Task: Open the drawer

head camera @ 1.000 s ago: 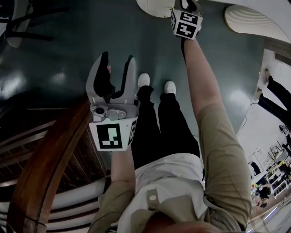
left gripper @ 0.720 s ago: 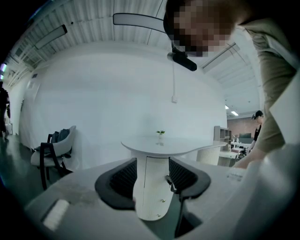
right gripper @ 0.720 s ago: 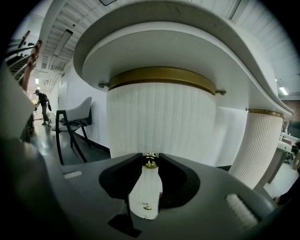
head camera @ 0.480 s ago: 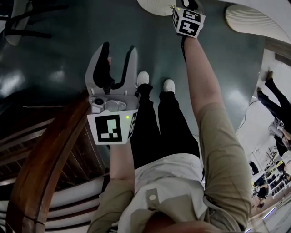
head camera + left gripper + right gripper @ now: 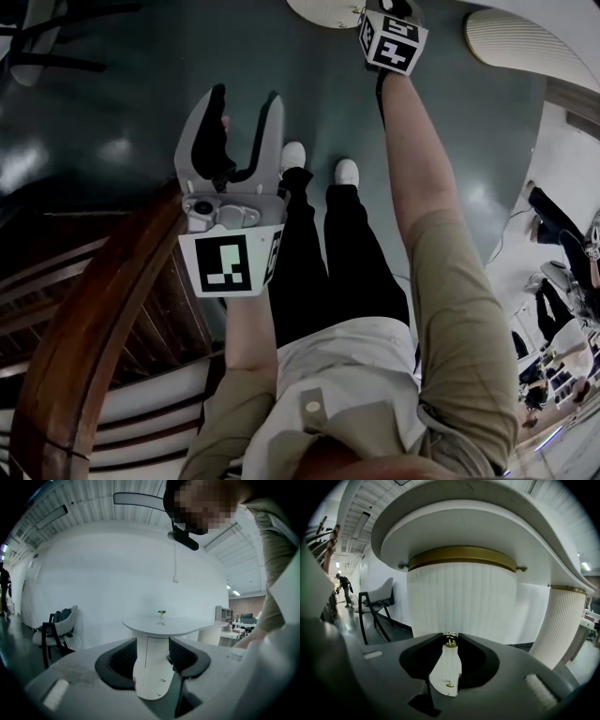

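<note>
A white fluted cabinet (image 5: 461, 602) stands under a curved white tabletop (image 5: 487, 522), and its front carries a small brass knob (image 5: 450, 642). My right gripper (image 5: 450, 639) is shut on that knob, with both dark tips meeting around it. A second brass knob (image 5: 449, 684) shows lower down, between the jaws. In the head view only the right gripper's marker cube (image 5: 392, 39) shows at the top edge, with its jaws hidden. My left gripper (image 5: 246, 98) hangs open in mid-air above the dark floor; the left gripper (image 5: 152, 644) holds nothing.
A curved wooden stair rail (image 5: 103, 319) runs along the left. The person's legs and white shoes (image 5: 319, 171) stand below the grippers. A chair (image 5: 377, 604) sits left of the cabinet, a second fluted pillar (image 5: 560, 625) right. A round white table (image 5: 161, 623) stands far off.
Both grippers keep their places. Only people at the far right edge of the head view have shifted.
</note>
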Demonstrator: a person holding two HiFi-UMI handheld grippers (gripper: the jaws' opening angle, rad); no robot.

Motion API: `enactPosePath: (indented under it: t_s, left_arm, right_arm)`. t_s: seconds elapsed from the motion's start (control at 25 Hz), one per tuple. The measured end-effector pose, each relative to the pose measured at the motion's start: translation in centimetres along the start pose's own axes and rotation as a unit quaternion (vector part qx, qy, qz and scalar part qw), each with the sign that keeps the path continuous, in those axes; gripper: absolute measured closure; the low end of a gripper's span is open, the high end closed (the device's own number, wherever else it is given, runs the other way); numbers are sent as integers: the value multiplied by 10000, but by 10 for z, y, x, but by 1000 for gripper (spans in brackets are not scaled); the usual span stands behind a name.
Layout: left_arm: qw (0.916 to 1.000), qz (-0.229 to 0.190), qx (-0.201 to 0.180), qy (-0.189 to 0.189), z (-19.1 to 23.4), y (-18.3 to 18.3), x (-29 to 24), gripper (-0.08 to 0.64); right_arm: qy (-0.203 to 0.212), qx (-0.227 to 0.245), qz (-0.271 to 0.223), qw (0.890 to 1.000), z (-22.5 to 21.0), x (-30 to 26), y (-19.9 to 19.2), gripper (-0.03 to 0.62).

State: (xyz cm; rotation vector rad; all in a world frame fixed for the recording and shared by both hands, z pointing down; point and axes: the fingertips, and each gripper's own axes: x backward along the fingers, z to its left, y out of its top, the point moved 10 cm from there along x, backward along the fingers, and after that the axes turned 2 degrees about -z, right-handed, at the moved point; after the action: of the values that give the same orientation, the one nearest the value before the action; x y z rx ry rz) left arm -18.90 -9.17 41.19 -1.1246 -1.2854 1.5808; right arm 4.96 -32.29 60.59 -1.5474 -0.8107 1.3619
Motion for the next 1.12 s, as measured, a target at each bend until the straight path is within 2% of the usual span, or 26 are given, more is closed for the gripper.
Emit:
enactPosePath:
  t_s: [0.68, 1.12]
  left_arm:
    - [10000, -22, 10, 64, 0, 4, 0, 348]
    - [10000, -18, -19, 62, -1, 7, 9, 347]
  right_arm:
    - [15, -115, 79, 9999, -1, 2, 1, 488]
    - [64, -143, -111, 9998, 4, 47, -23, 488]
